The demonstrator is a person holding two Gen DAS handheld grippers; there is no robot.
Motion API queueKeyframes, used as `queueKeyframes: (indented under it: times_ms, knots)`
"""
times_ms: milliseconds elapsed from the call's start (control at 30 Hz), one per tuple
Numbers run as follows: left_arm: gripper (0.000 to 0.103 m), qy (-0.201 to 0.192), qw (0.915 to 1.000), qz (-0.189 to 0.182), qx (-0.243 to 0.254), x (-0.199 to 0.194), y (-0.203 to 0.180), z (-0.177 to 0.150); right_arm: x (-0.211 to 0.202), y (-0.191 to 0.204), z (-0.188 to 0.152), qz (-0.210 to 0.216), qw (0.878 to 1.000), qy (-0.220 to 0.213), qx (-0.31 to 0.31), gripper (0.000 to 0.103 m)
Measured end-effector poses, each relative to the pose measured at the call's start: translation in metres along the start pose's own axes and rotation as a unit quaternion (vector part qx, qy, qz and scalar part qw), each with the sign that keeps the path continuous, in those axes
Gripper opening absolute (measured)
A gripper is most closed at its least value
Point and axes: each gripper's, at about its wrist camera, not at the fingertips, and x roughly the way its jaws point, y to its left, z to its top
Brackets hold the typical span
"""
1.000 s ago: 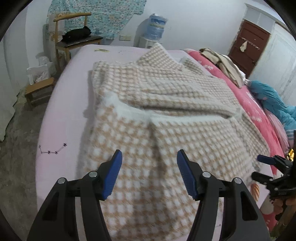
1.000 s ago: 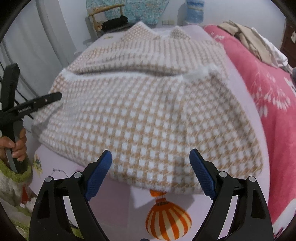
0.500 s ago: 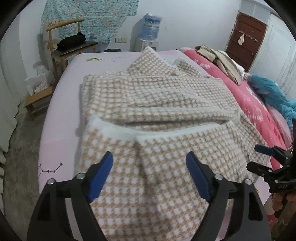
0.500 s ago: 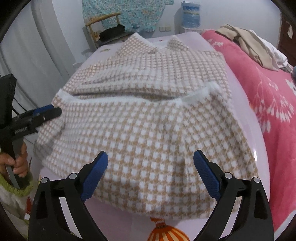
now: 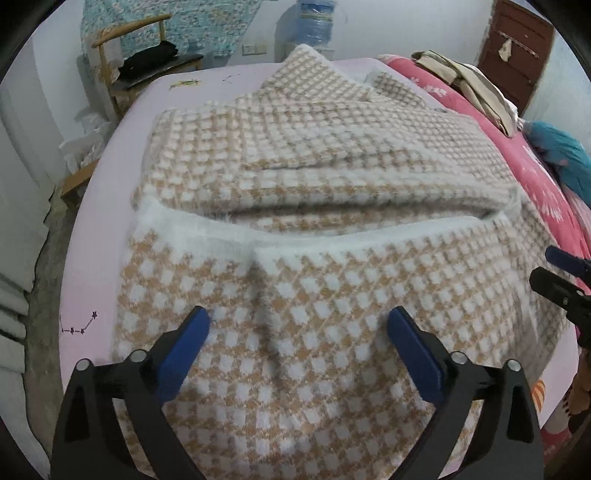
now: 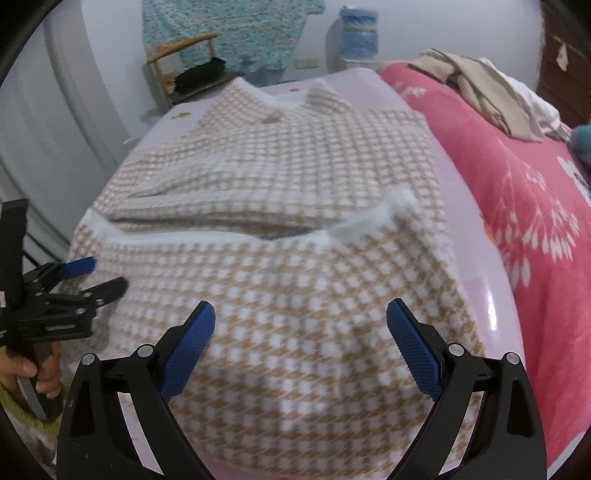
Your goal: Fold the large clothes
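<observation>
A beige-and-white houndstooth garment [image 5: 314, 177] lies spread on the pale pink bed sheet [image 5: 96, 236]. Its near part is folded up over the far part, and a white fuzzy hem runs across the middle. My left gripper [image 5: 299, 317] hovers over the near left part; its jaws are opening and no cloth is pinched between them. In the right wrist view the same garment [image 6: 295, 184] fills the frame, and my right gripper [image 6: 300, 308] stands open above its near right part, holding nothing. Each gripper shows at the edge of the other's view: the right gripper [image 5: 561, 280], the left gripper [image 6: 99, 276].
A pink flowered blanket [image 6: 517, 192] covers the bed's right side, with a pile of beige clothes [image 5: 465, 81] and a teal cloth [image 5: 561, 158] on it. A wooden chair [image 5: 147, 70], a water bottle [image 5: 314, 22] and a brown door [image 5: 517, 48] stand behind.
The left jaws have spread much wider. Both grippers have moved forward over the garment; the balloon print below the near hem has left the right view.
</observation>
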Motion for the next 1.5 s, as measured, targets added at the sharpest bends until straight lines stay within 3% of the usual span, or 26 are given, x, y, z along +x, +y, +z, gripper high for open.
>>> queueKeyframes:
  times_ms: [133,533,1100,1500]
  knots:
    - [0.098,0.003,0.9999,0.015,-0.003,0.003,-0.003,0.001,0.022,-0.019,-0.004,0.006,0.999,0.033,0.025,0.090]
    - [0.099,0.012,0.9990,0.037,-0.024,0.006,-0.008,0.004,0.027,-0.012,-0.006,0.002,0.999,0.040,0.009,0.095]
    - [0.099,0.013,0.9988,0.038,-0.029,0.005,-0.008,0.004,0.030,-0.011,-0.002,0.007,0.999,0.043,0.005,0.095]
    - [0.099,0.008,0.9990,0.039,-0.021,0.006,-0.010,0.002,0.035,-0.010,0.008,0.010,0.997,0.071,-0.001,0.095]
